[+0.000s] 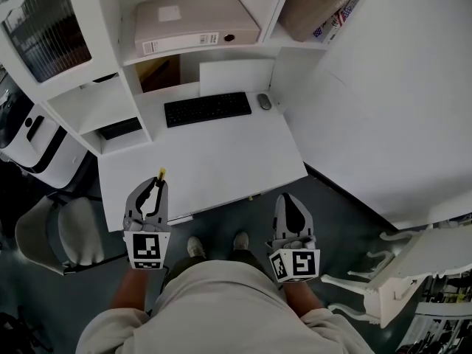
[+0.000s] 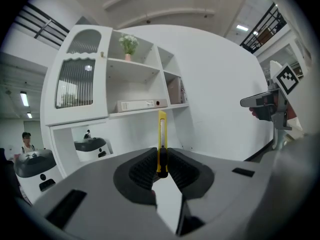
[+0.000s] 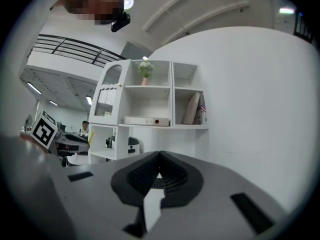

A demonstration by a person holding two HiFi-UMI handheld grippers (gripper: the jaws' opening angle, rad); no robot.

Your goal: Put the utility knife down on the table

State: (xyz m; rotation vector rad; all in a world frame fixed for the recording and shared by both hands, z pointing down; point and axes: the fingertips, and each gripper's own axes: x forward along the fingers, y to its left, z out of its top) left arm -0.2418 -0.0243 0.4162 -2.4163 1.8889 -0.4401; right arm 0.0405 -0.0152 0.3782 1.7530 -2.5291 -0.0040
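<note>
My left gripper (image 2: 161,159) is clenched on the utility knife (image 2: 162,134). The knife stands upright between the pads, its yellow end poking past them, in the air near the front edge of the table (image 1: 221,164). My right gripper (image 3: 159,160) is closed on nothing. In the shelf unit (image 3: 172,99), the middle compartment holds a flat binder (image 1: 195,21), the right one leaning books (image 1: 317,6), and the top one a small potted plant (image 2: 129,44).
</note>
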